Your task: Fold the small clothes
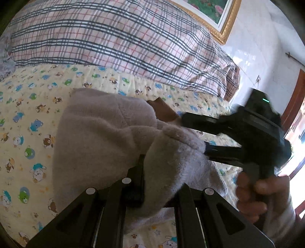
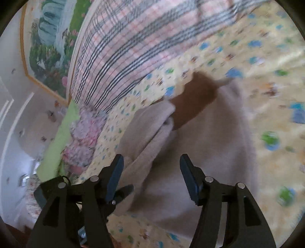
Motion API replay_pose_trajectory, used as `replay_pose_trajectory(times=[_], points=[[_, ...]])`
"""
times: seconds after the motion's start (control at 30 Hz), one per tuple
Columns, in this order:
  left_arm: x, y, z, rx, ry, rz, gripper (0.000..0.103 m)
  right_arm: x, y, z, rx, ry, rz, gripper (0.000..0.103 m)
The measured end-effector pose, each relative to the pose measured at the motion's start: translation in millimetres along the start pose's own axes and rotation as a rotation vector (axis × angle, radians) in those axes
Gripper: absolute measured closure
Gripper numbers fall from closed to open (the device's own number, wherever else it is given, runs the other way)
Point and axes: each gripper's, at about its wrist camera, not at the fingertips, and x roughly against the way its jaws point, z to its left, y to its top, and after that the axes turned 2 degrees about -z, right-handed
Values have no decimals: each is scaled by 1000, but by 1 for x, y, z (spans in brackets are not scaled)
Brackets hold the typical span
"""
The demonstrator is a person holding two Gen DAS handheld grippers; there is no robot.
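Note:
A small beige fleece garment with a brown patch lies on a yellow bear-print sheet. My left gripper is shut on a lifted fold of the fleece near its lower edge. My right gripper shows in the left wrist view, held by a hand, its fingers at the garment's right side. In the right wrist view the right gripper is open above the fleece garment, with nothing between its pads. The brown patch lies ahead of it.
A plaid quilt is piled along the back of the bed. A framed picture hangs on the white wall. A floral and green cloth lies at the bed's edge. A doorway opens at the right.

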Motion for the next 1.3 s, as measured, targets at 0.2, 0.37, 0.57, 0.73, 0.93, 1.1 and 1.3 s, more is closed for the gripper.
replay_pose_trajectory(times=[0.2,0.37,0.57,0.73,0.93,1.1,1.3], points=[[2,-5,-9,-55,36,-5,97,-67,18,-3,-64,69,140,45],[6,2,-24,-76,42,-33,97,-83,30,7,-15,32,149,87],[-1,11,-76,-167,-36,-86,96,-24,61,38,188,34,31,87],[-44,-11,-98,-215,-39,-9,96,-10,71,1,217,-78,44,87],[-69,-39,-101,-270,-23,60,89,-16,57,-49,173,-164,71,87],[-59,-42,-99,-285,-76,76,73,-7,54,-61,123,-178,40,76],[-17,-49,-88,-275,-138,112,59,31,49,-53,98,-202,-66,76]])
